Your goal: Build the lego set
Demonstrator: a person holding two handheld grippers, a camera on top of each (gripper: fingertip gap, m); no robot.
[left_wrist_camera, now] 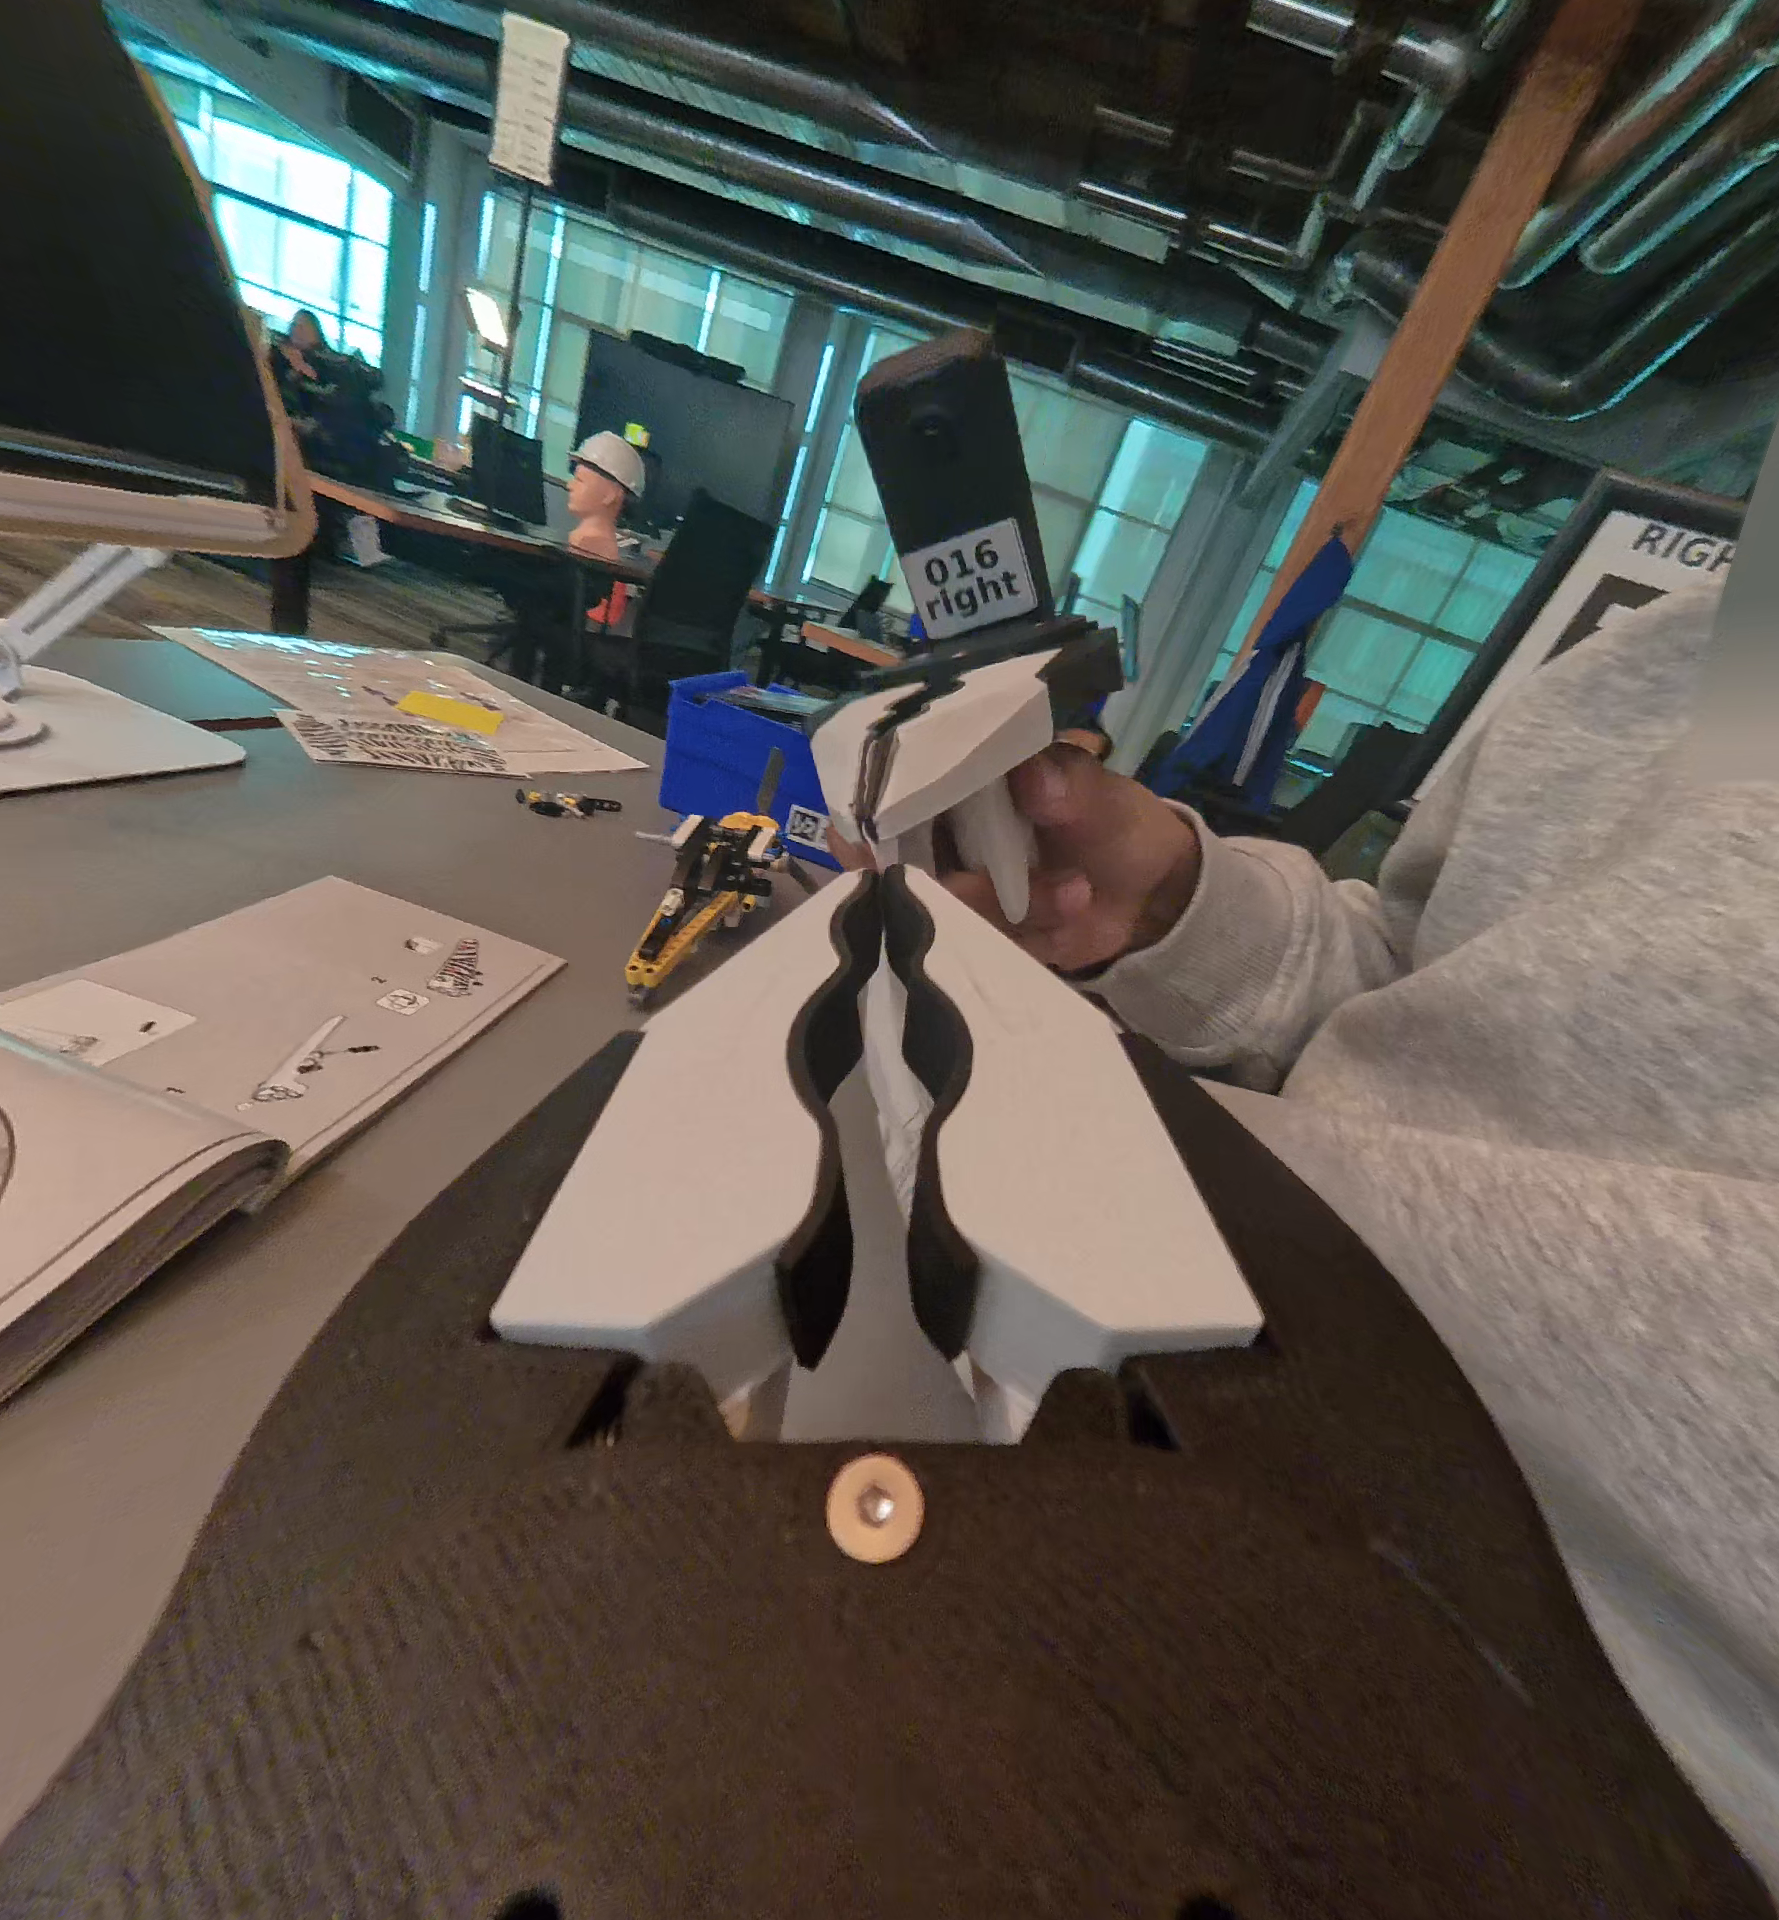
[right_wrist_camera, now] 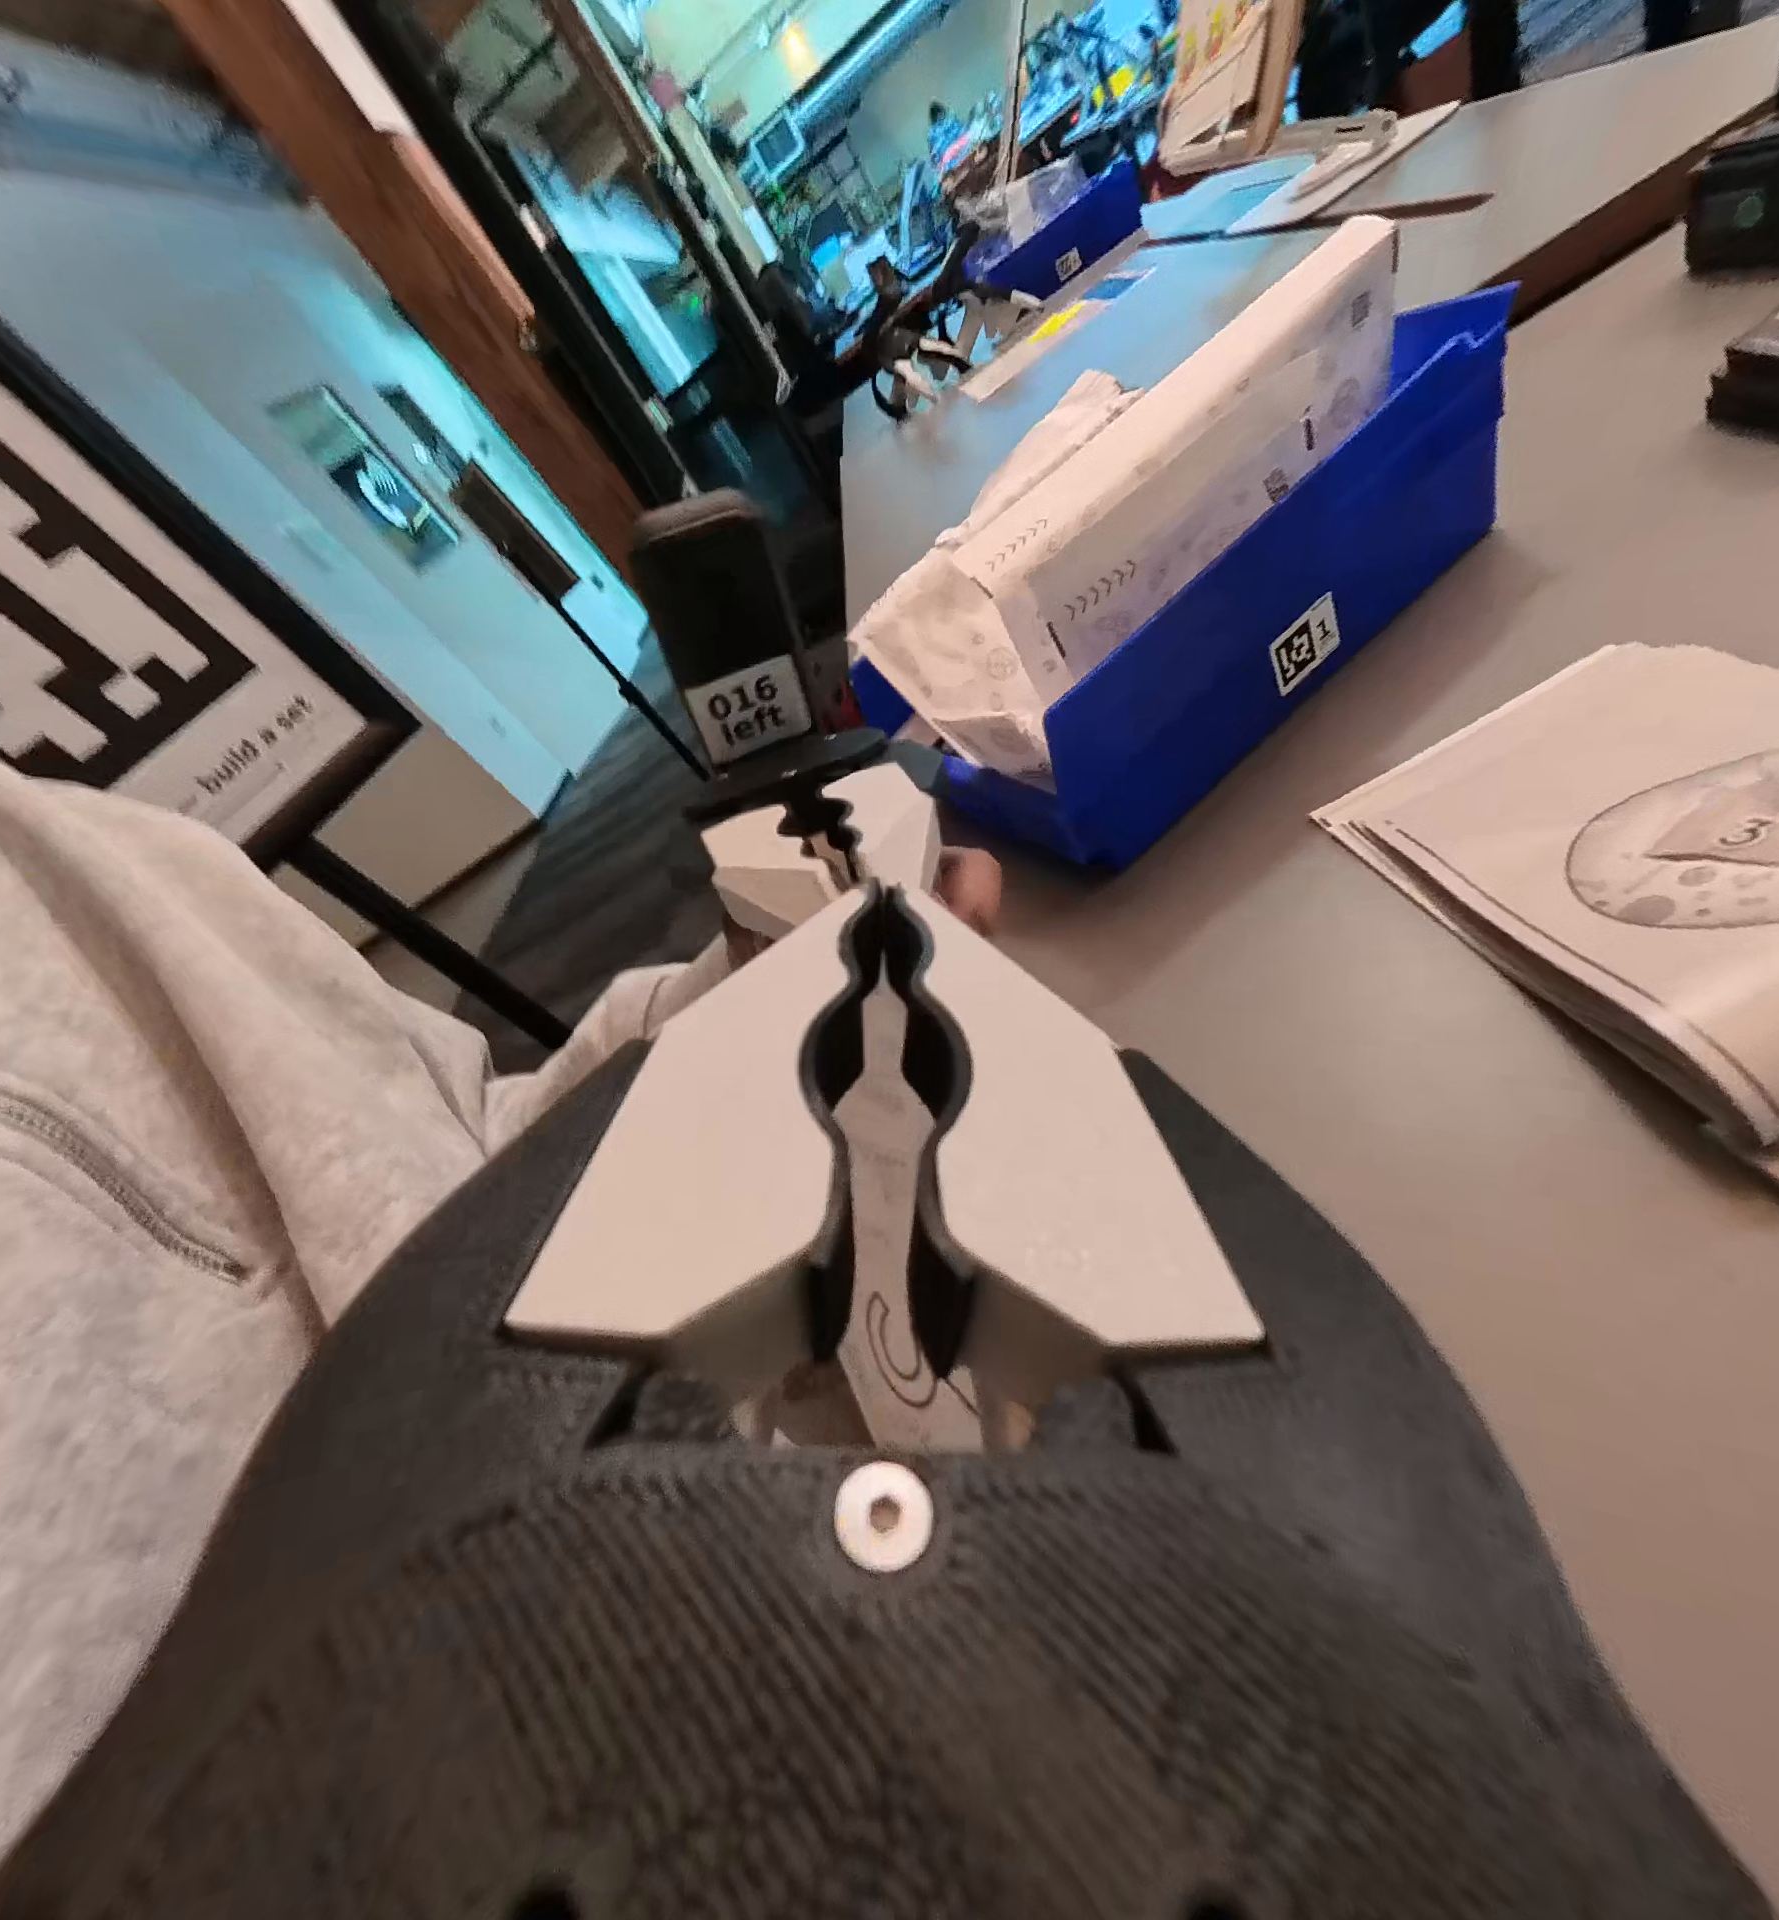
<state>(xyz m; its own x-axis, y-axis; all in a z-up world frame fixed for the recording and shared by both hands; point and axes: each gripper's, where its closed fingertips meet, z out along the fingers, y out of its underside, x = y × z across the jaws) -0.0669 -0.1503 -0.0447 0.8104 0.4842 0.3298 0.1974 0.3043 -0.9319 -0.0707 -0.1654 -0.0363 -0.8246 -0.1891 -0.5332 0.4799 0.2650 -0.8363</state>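
1. We have the left gripper [left_wrist_camera: 880,883] and the right gripper [right_wrist_camera: 883,899] meeting tip to tip, raised above the near edge of the table [left_wrist_camera: 345,831] in front of our chest
2. Both sets of jaws are pinched nearly together on a white paper bag [left_wrist_camera: 900,1081]; a strip of it runs down each gap, so each gripper holds its own side of the paper
3. We judge the step to be tearing this bag open to reach the parts inside; how far the paper is torn cannot be seen
4. To do it well, grip close to the same edge with tips nearly touching, then pull apart with a slight twist, so the rip starts at one spot
5. Move slowly and hold the bag over the table, not over the lap, lest small pieces spill to the floor
6. The half-built yellow and black model [left_wrist_camera: 703,904] lies farther off on the table, just in front of the blue bin [left_wrist_camera: 719,748], well apart from both grippers
7. The open booklet [left_wrist_camera: 272,1018] lies to the left of the model; tip the parts out between them, where nothing gets knocked
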